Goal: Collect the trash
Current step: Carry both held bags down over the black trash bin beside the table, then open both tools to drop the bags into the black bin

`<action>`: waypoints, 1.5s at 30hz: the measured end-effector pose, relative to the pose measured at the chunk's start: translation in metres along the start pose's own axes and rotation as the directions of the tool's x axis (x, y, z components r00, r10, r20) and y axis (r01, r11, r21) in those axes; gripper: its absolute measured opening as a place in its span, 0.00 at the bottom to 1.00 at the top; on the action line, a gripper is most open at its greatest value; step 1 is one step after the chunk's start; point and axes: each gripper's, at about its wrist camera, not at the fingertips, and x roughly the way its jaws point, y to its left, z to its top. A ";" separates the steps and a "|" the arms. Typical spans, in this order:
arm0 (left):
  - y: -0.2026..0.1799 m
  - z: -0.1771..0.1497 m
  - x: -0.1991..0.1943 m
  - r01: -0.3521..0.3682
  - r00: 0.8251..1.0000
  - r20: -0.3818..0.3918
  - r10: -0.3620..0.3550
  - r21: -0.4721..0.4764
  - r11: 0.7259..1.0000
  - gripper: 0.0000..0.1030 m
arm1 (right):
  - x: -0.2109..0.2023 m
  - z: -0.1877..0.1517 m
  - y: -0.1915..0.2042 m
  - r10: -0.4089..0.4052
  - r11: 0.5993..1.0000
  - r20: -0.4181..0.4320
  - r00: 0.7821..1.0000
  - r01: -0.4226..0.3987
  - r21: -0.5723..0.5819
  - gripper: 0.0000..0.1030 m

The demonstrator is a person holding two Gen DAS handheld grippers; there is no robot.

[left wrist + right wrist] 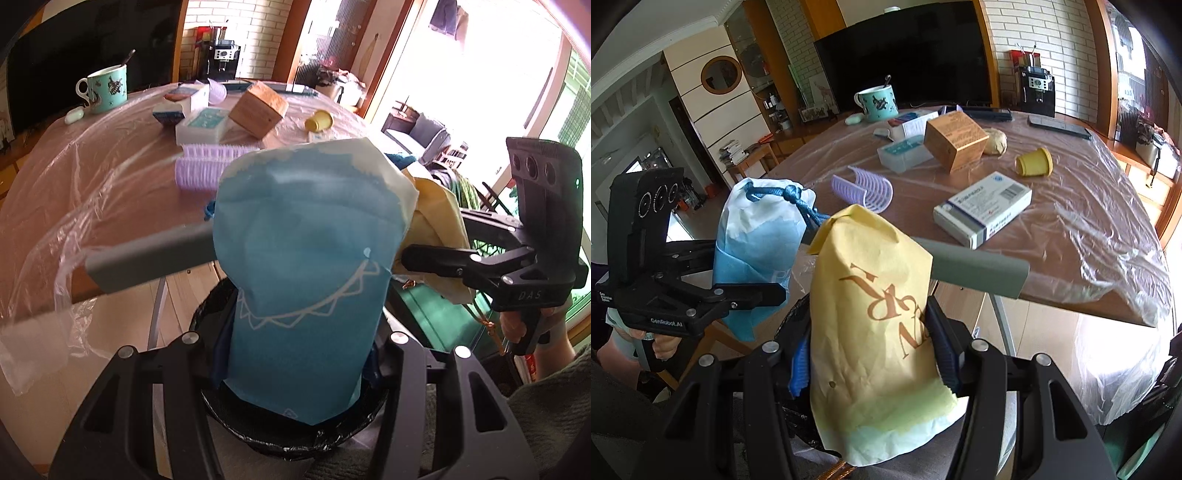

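Blue pouch [303, 291], nearest the left lens, clamped between the jaws of the left gripper [295, 354]; long axis running forward along the fingers, drawstring end pointing away, held directly above the black-lined bin [266, 439] standing off the near edge of the surface [122, 192]. Yellow pouch [875, 325], gripped likewise by the right gripper [875, 365], jaws clenched on its lower part, long axis forward and up, folded top pointing toward the surface, lettering upside down. Both pouches just beside each other, off the near edge. Judged progress: two items lifted, neither yet dropped; release over the bin outstanding. Remaining on the plastic-covered surface, sorting undecided: medicine box [982, 208] near the near edge, yellow cup [1034, 162] on its side, brown carton [955, 140] mid-surface, purple hair roller [862, 186], teal mug [877, 103] at the far edge.
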 end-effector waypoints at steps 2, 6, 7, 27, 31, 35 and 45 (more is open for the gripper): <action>-0.001 -0.004 0.004 0.004 1.000 -0.014 -0.004 0.000 1.000 0.53 | 0.004 -0.002 0.000 -0.016 1.000 -0.010 1.000 0.016 0.000 0.52; -0.004 -0.013 0.011 0.007 0.999 -0.039 -0.007 0.003 1.000 0.53 | 0.012 -0.005 -0.003 -0.024 1.000 -0.034 0.999 0.024 0.010 0.52; -0.004 -0.015 0.012 0.007 0.999 -0.042 -0.007 0.003 1.000 0.53 | 0.015 -0.006 -0.004 -0.024 1.000 -0.038 0.999 0.024 0.012 0.52; 0.010 -0.042 0.049 0.003 0.991 -0.136 -0.010 -0.049 0.999 0.53 | 0.053 -0.021 -0.001 -0.028 0.999 -0.127 0.992 0.032 0.031 0.52; 0.007 -0.043 0.055 -0.009 0.989 -0.150 0.002 -0.046 0.999 0.53 | 0.059 -0.021 -0.003 -0.038 0.998 -0.140 0.989 0.043 0.034 0.52; 0.007 -0.044 0.059 -0.027 0.987 -0.161 0.020 -0.037 0.999 0.53 | 0.067 -0.023 -0.003 -0.049 0.998 -0.153 0.987 0.055 0.036 0.52; 0.011 -0.046 0.067 -0.057 0.983 -0.178 0.052 -0.024 0.998 0.53 | 0.084 -0.020 0.002 -0.064 0.997 -0.168 0.984 0.072 0.040 0.52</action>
